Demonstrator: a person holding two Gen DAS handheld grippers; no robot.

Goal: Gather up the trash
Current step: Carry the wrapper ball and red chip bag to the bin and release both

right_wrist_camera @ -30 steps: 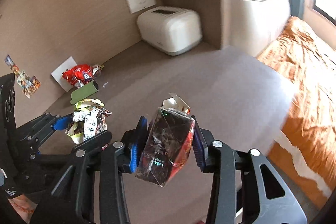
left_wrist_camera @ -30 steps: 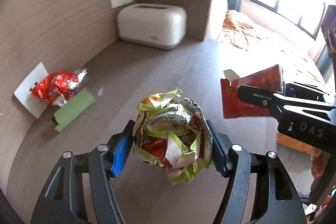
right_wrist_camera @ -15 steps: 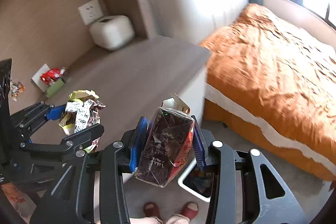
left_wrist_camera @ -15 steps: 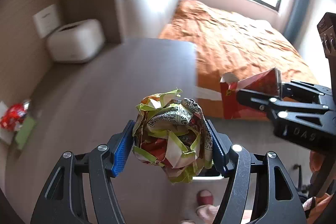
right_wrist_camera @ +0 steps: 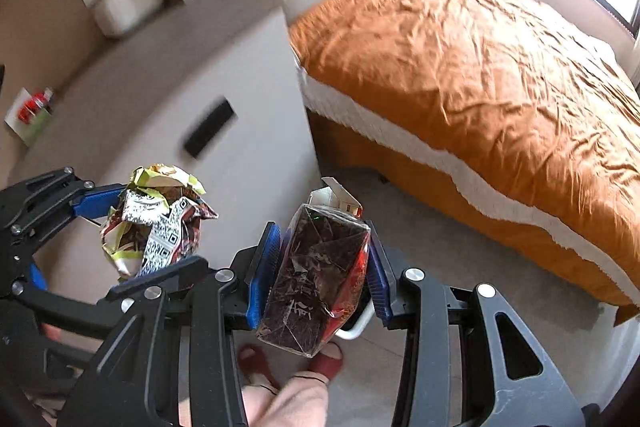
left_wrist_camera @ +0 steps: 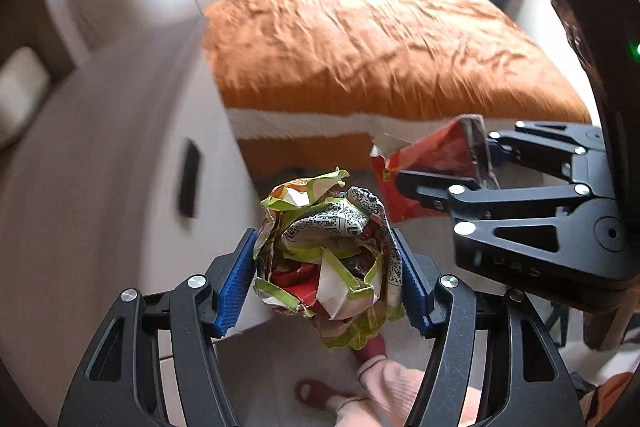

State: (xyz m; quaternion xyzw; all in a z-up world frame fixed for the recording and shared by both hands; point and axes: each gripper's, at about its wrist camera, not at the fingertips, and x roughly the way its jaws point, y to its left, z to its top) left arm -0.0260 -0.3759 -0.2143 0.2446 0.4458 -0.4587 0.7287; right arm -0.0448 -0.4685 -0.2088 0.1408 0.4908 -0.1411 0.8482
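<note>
My left gripper (left_wrist_camera: 326,279) is shut on a crumpled ball of green, white and red wrappers (left_wrist_camera: 324,251), held in the air over the floor beside the cabinet; the ball also shows in the right wrist view (right_wrist_camera: 156,219). My right gripper (right_wrist_camera: 320,271) is shut on a dark red carton wrapped in clear film (right_wrist_camera: 316,275), to the right of the left gripper (right_wrist_camera: 72,227); the carton also shows in the left wrist view (left_wrist_camera: 432,171). A white bin rim (right_wrist_camera: 356,327) peeks out below the carton, mostly hidden. A red wrapper (right_wrist_camera: 32,105) and a green item lie far back on the cabinet top.
A white cabinet (right_wrist_camera: 224,99) with a dark handle stands at left, with a white box (right_wrist_camera: 128,5) at its back. A bed with an orange cover (right_wrist_camera: 480,67) fills the right. The person's feet in red slippers (right_wrist_camera: 256,363) are on the floor below.
Both grippers have swung away from the cabinet top to its front side, over the floor by the bed, each still holding its trash. The view now looks down on the floor.
</note>
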